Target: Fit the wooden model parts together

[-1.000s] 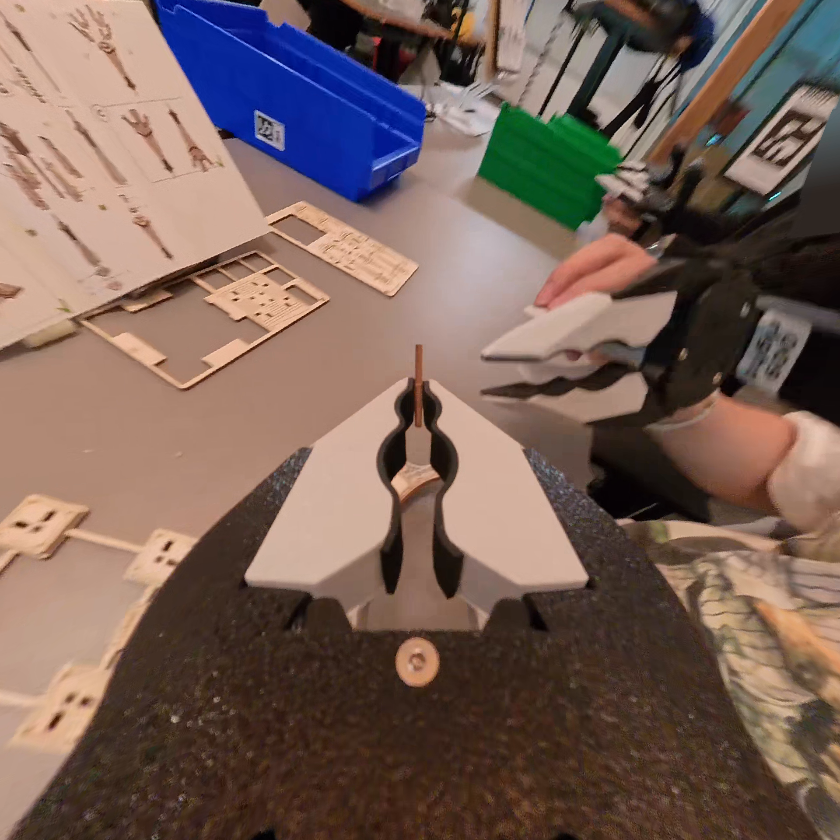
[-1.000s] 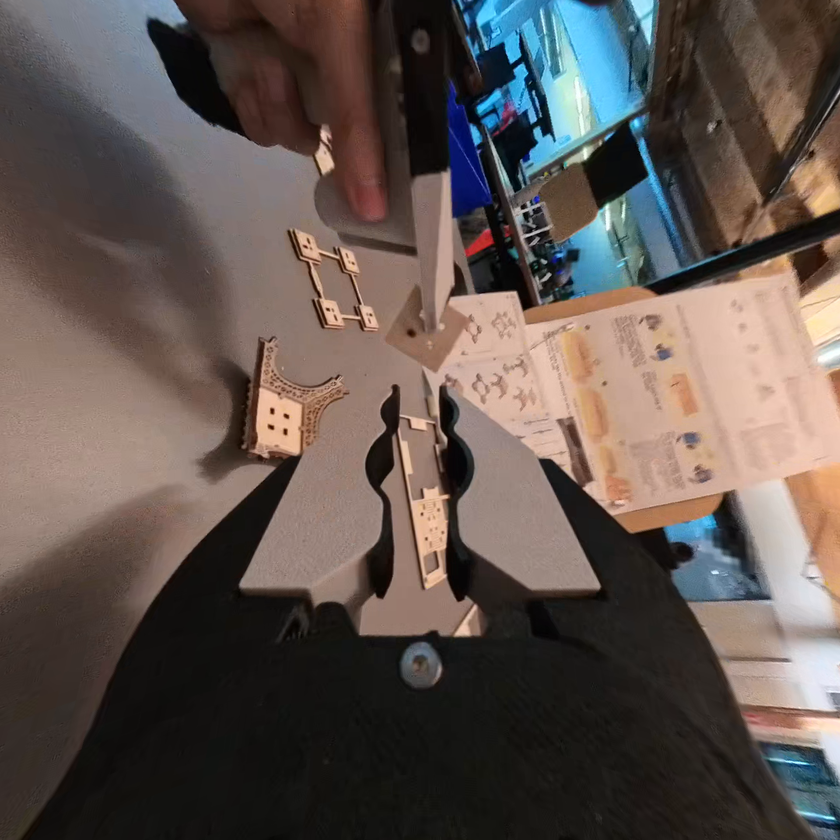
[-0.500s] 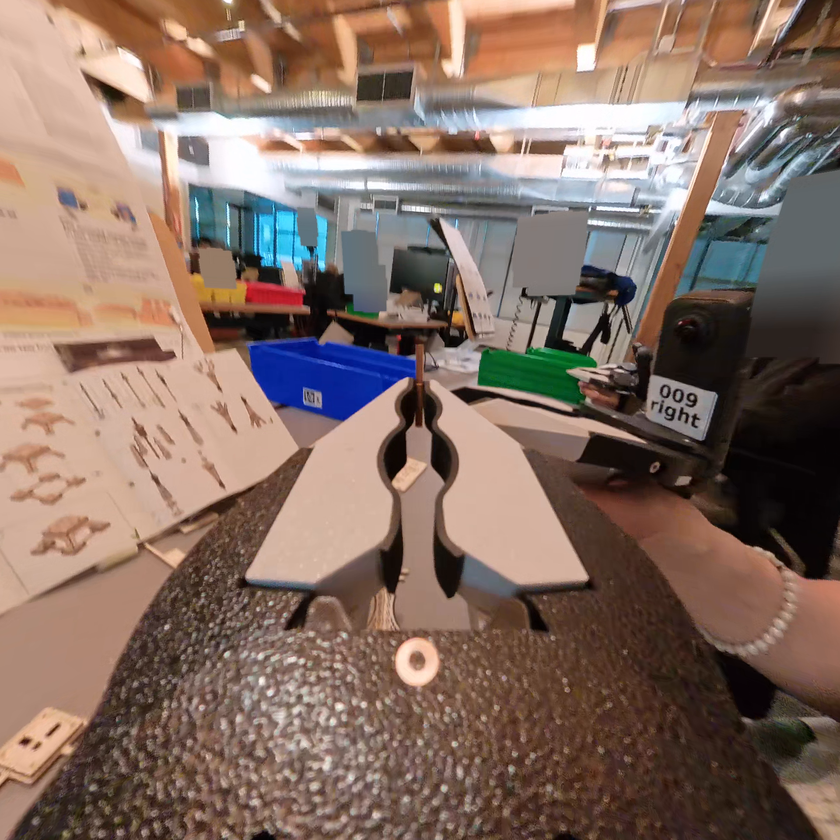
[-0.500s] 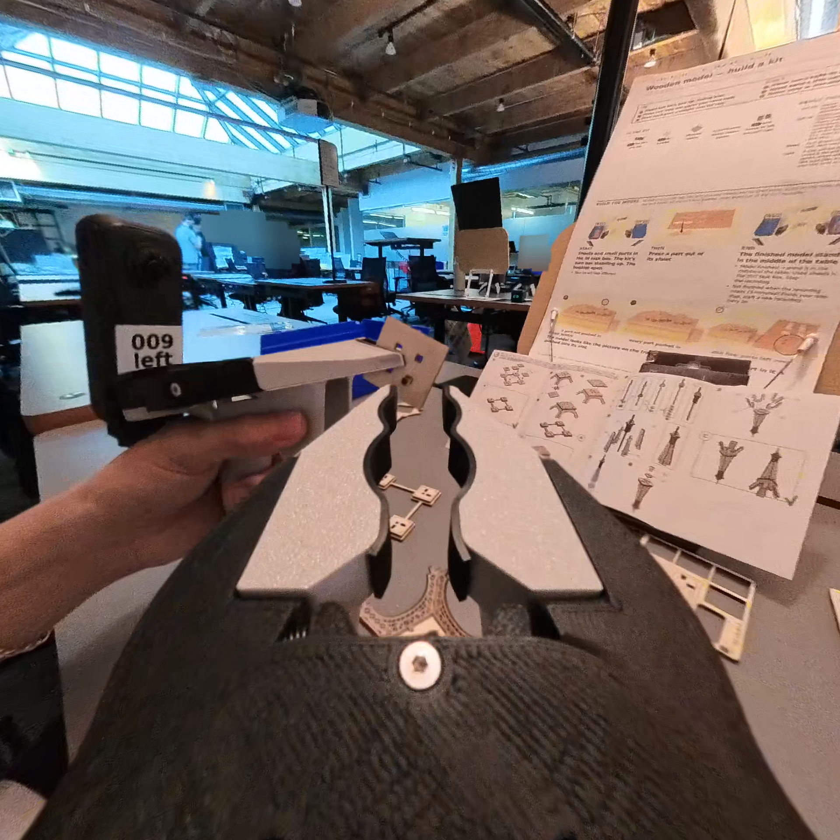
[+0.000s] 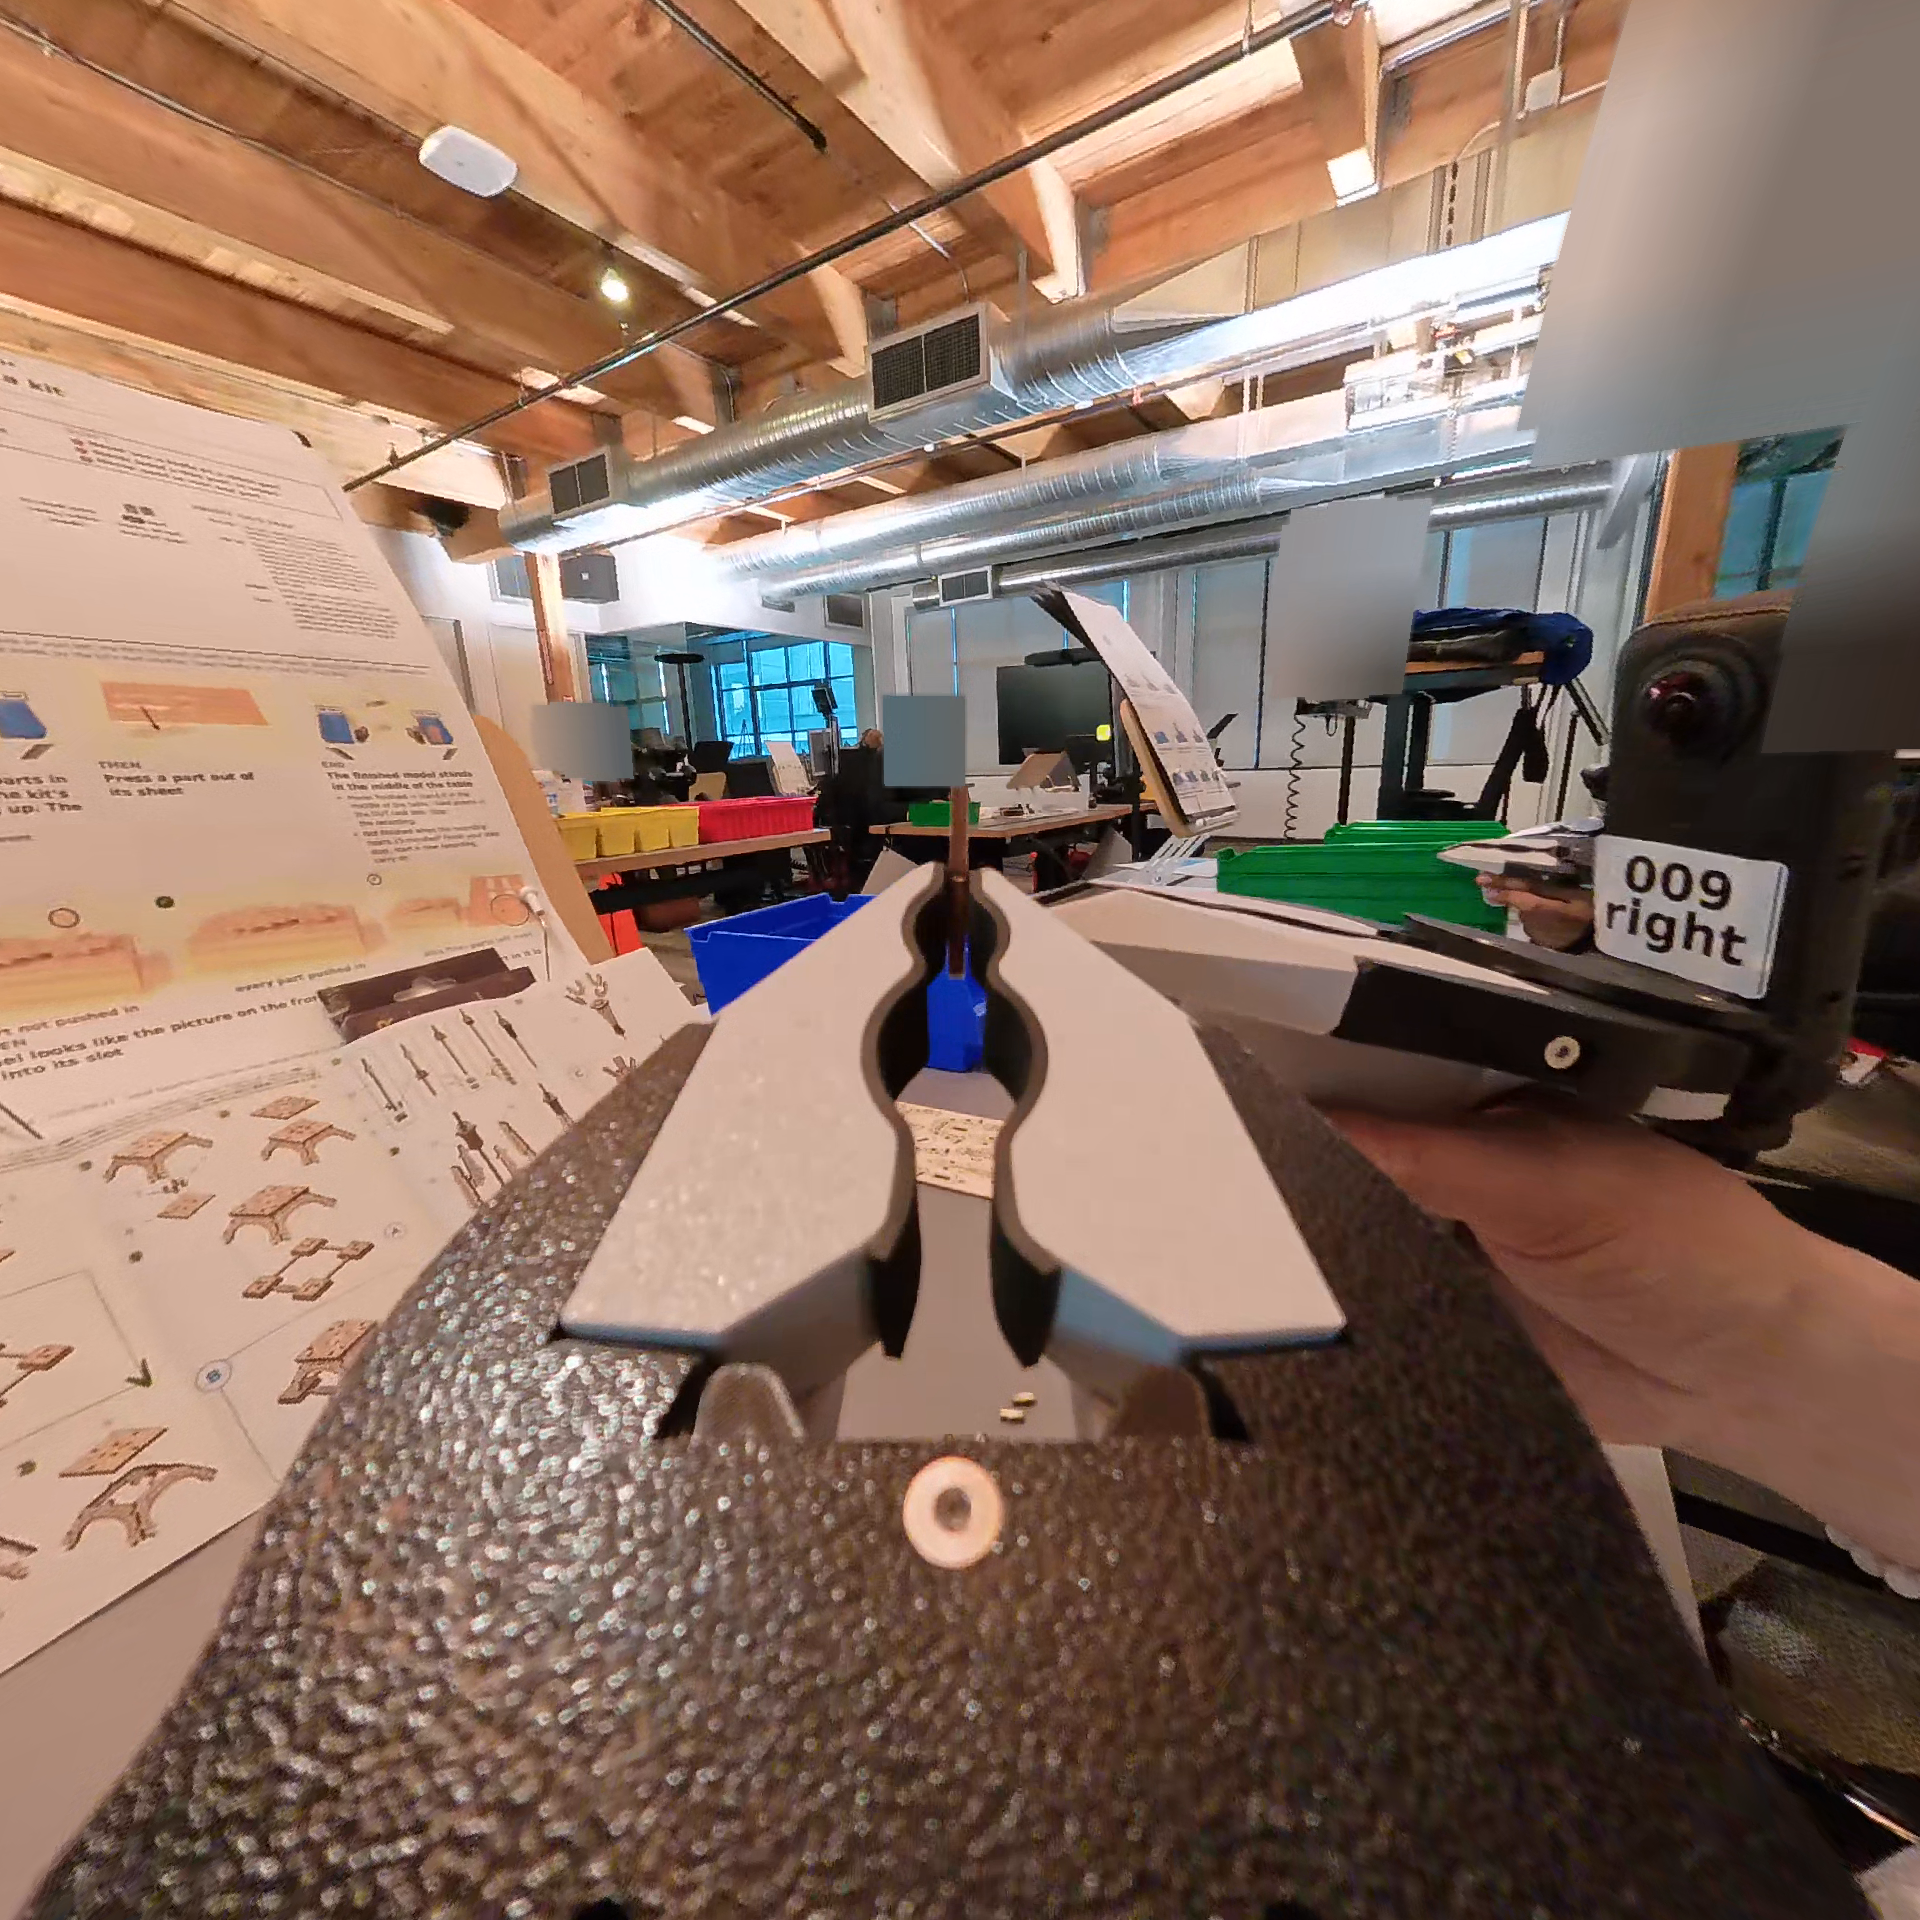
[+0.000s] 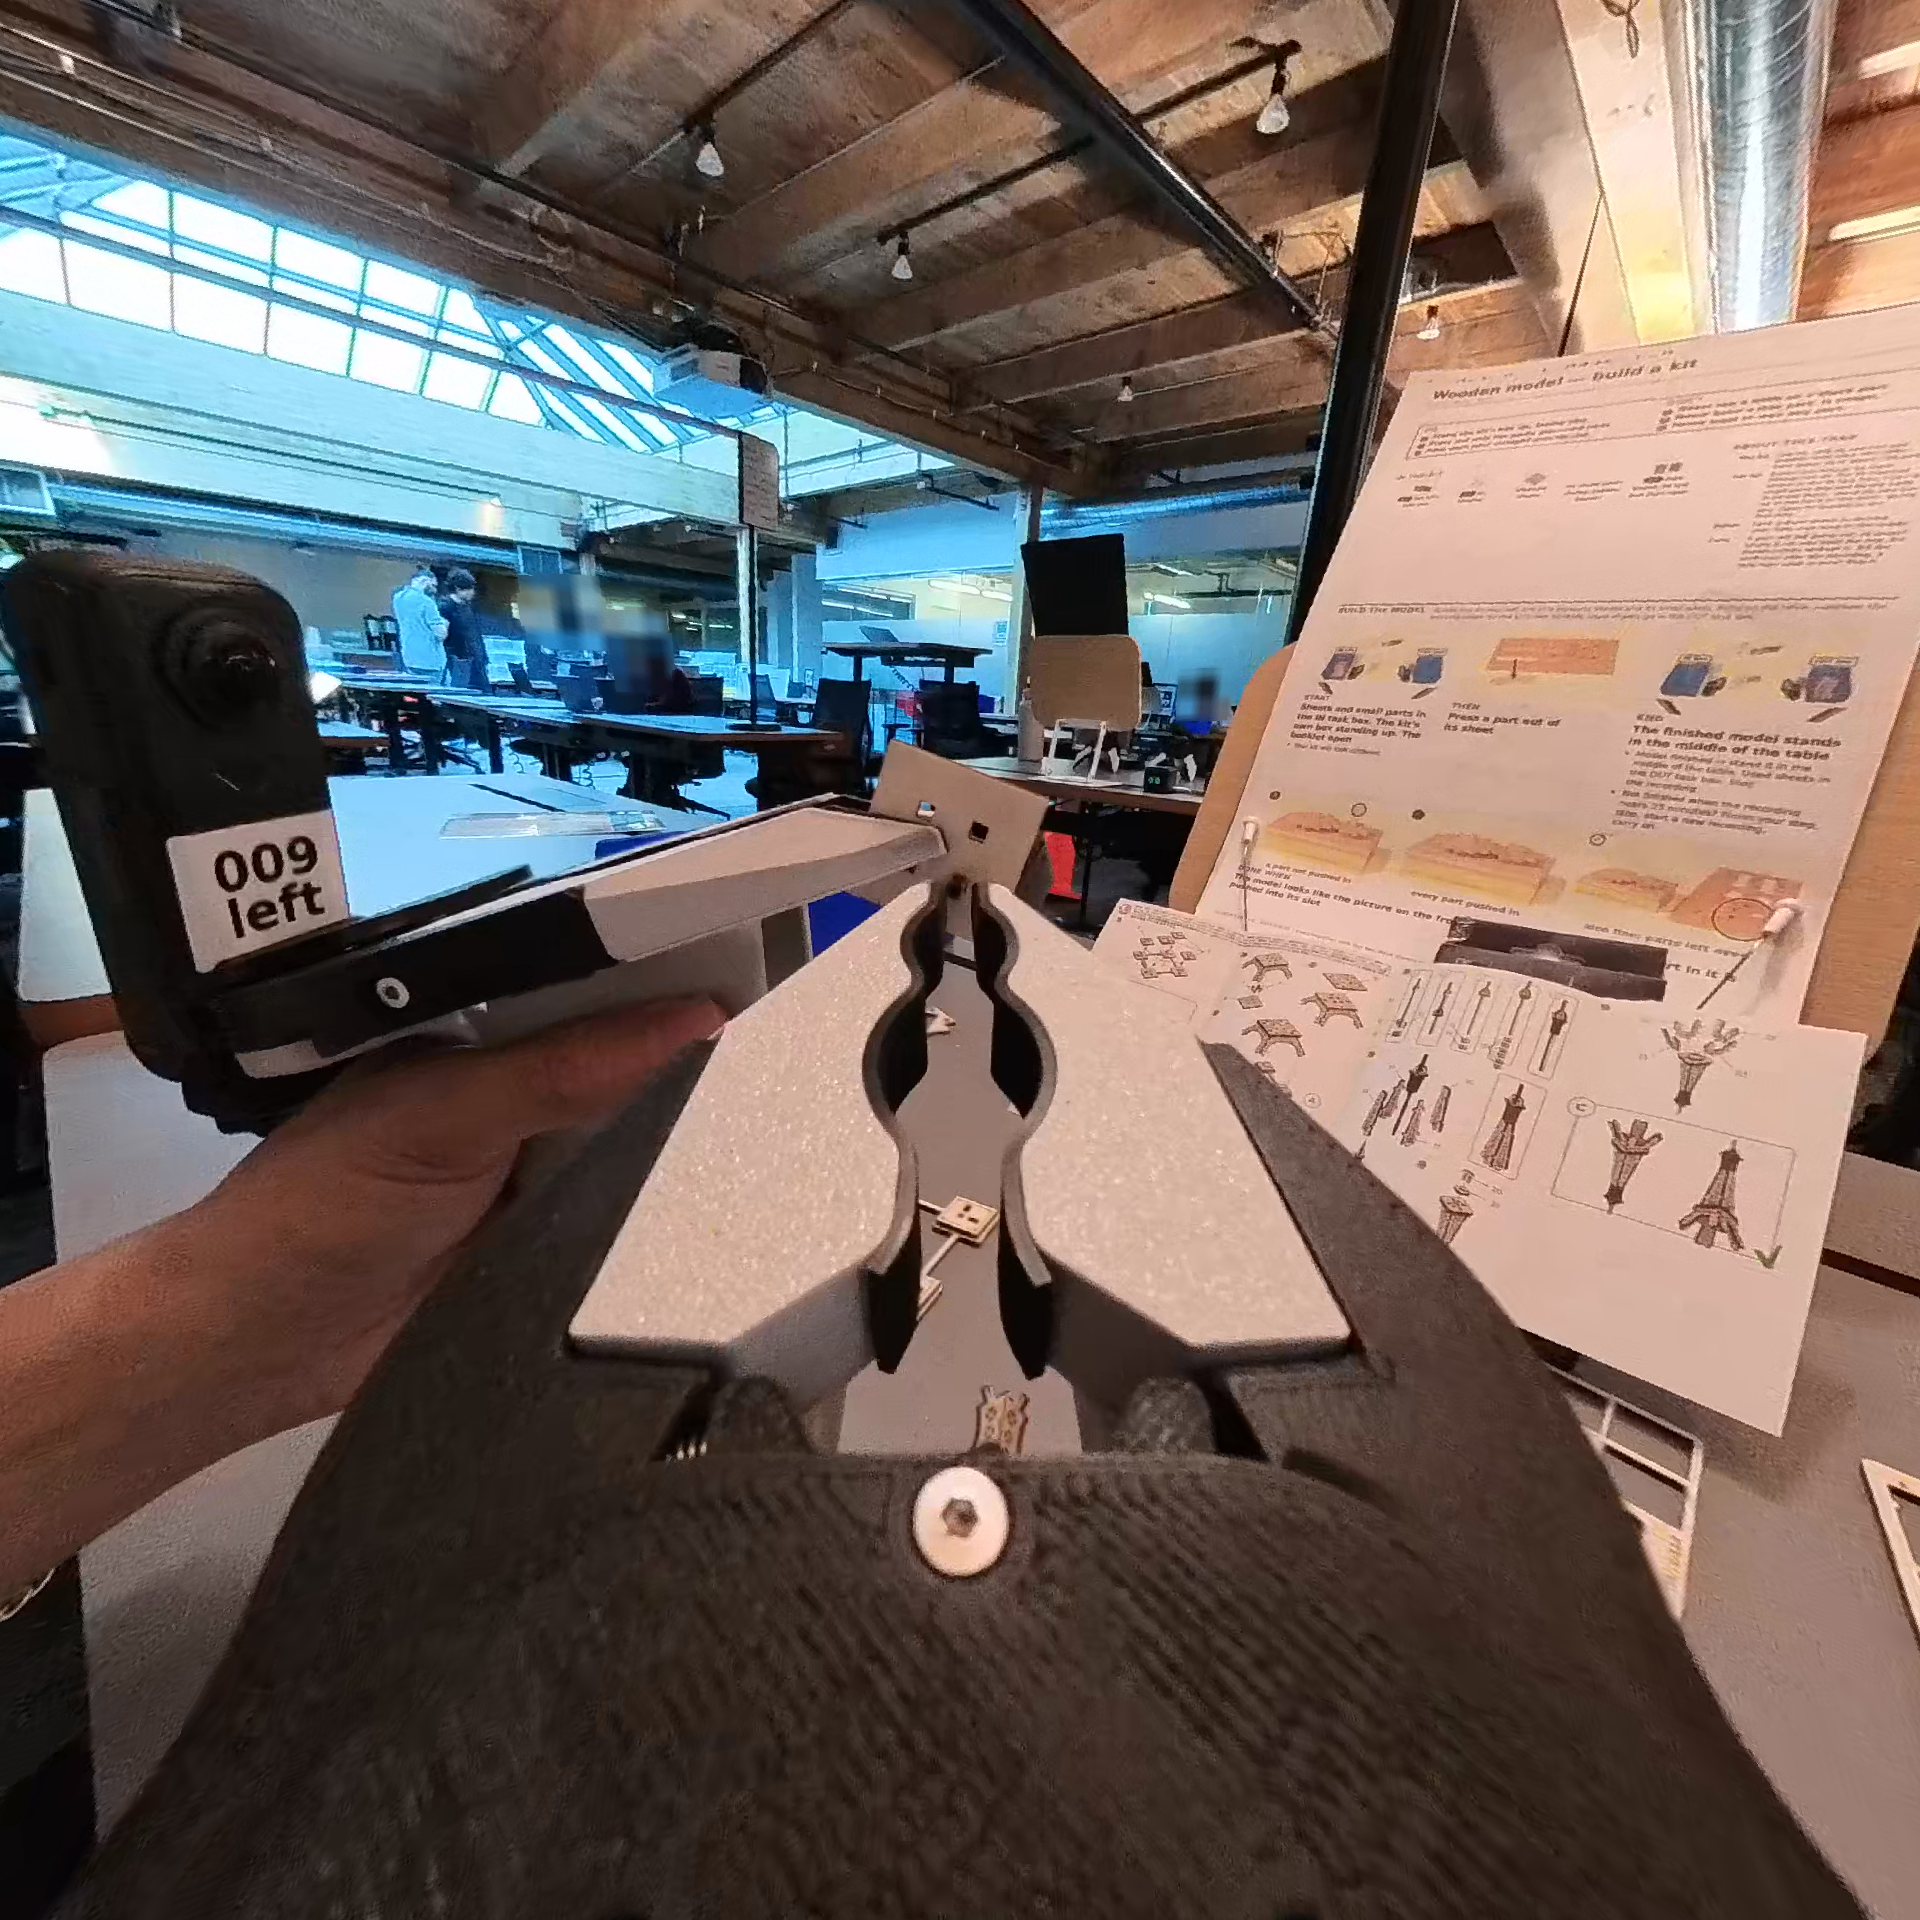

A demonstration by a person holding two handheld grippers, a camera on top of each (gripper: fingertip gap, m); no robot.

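My left gripper (image 5: 954,883) is shut on a small square wooden plate (image 5: 956,844), which that view shows edge-on and sticking up from the tips. The right wrist view shows the plate (image 6: 971,805) flat, with small slots, held in the air by the left gripper (image 6: 920,836). My right gripper (image 6: 961,896) is right below it, jaws drawn nearly together on the plate's lower corner. It reaches in from the right in the left wrist view (image 5: 1070,914). Between the right fingers, a wooden frame of linked squares (image 6: 966,1218) and an arched tower-base part (image 6: 1003,1418) lie on the grey table.
Instruction sheets stand at the left (image 5: 208,831) and at the right (image 6: 1579,748). A blue bin (image 5: 790,945) and green bins (image 5: 1351,868) stand behind. A wooden sheet offcut (image 5: 951,1143) and emptied sheet frames (image 6: 1642,1455) lie on the table. A hand holds each gripper. My two grippers' fingertips are within a few centimetres of each other.
Both grippers have risen from the table and tilted up to level. The right gripper has moved in under the plate held by the left, and its jaws have narrowed onto the plate's corner.
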